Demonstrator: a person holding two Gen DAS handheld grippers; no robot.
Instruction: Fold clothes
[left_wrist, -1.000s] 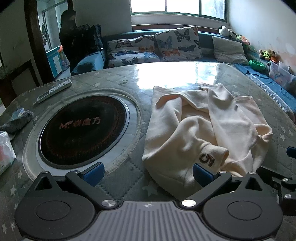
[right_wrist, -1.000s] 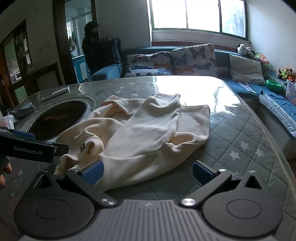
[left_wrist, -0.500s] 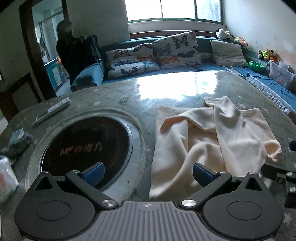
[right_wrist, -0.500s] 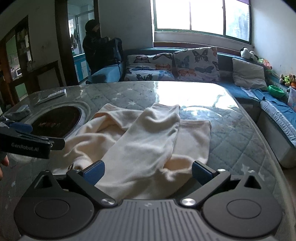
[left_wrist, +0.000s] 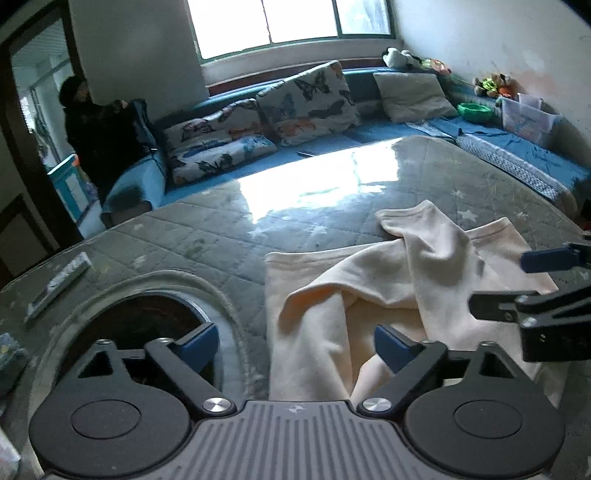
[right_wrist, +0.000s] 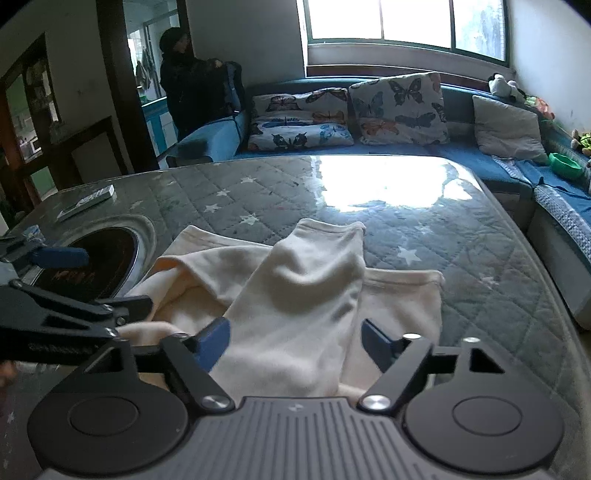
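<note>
You're at the grab step: cream garment (left_wrist: 369, 302) lies crumpled lower centre on the table (left_wrist: 221, 236). Left gripper (left_wrist: 291, 343) and right gripper (right_wrist: 295, 343) closing, cloth between, not yet pinched. Next: pinch firmly, then lift.

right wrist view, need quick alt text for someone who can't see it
A crumpled cream sweatshirt lies on a quilted star-patterned table cover, its near edge between the closing jaws of the right gripper. The left gripper reaches in beside a round black cooktop; a butterfly-cushioned sofa sits behind.
</note>
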